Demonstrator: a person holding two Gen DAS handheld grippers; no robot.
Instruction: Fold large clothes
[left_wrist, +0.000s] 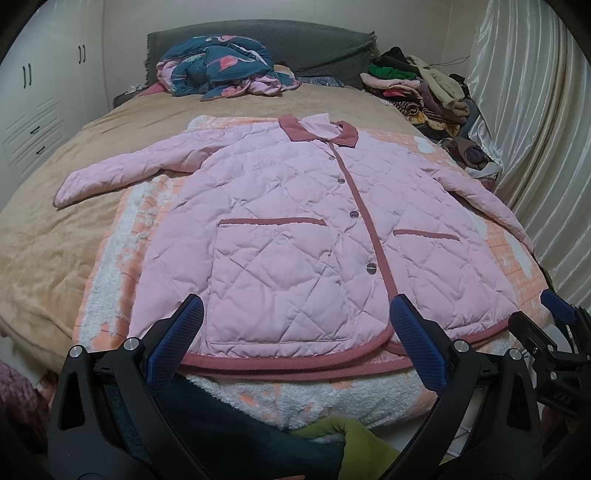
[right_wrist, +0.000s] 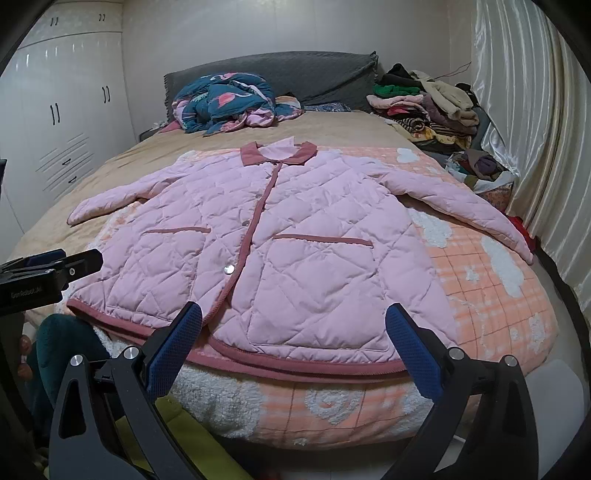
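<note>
One pink quilted jacket (left_wrist: 295, 229) with two pockets and four visible snap buttons (collar end uncertain); one orange checked blanket (left_wrist: 517, 273); one bed (left_wrist: 74, 221); two grippers, left (left_wrist: 295, 332) and right (right_wrist: 295, 332).

black gripper frames, silver screws, blue textured fingers (left_wrist: 417, 343), dark teal trousers (right_wrist: 55, 339)

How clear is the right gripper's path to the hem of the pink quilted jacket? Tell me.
Probably clear, yes. The right gripper hangs open just in front of the pink quilted jacket, whose dark pink hem lies flat at the near edge of the bed with nothing on it or between.
</note>
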